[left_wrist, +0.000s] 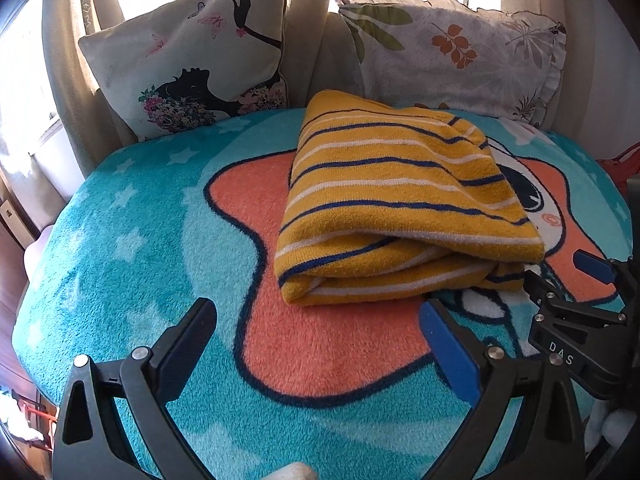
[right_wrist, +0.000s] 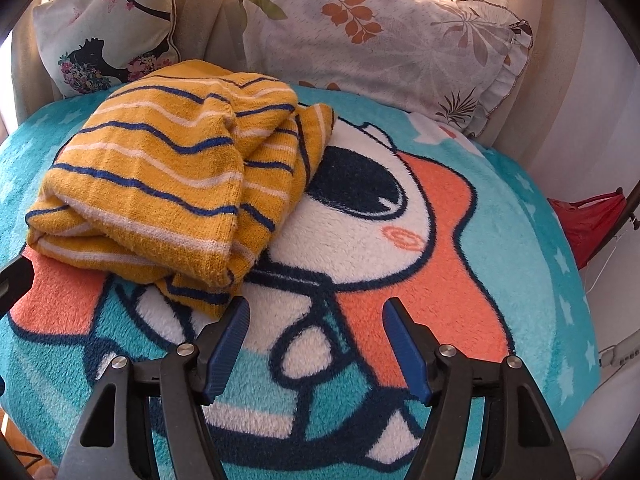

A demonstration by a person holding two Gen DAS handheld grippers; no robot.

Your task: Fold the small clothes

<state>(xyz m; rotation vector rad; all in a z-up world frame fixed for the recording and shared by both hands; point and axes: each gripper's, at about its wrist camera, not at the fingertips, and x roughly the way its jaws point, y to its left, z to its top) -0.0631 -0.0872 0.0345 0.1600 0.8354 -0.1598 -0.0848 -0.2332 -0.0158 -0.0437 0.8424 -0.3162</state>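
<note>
A yellow knitted garment with blue and white stripes (left_wrist: pixel 396 200) lies folded in a thick bundle on the teal cartoon blanket (left_wrist: pixel 140 240). It also shows in the right wrist view (right_wrist: pixel 160 184), upper left. My left gripper (left_wrist: pixel 320 316) is open and empty, just in front of the bundle's near edge. My right gripper (right_wrist: pixel 316 316) is open and empty, just right of the bundle's near corner. The right gripper also shows in the left wrist view (left_wrist: pixel 560 276) at the right edge, beside the bundle.
Two pillows lean on the curtains behind: a white one with a black silhouette (left_wrist: pixel 192 52) and a leaf-print one (left_wrist: pixel 460 52). A red item (right_wrist: pixel 584 220) hangs beyond the blanket's right edge. The blanket drops off at left and right.
</note>
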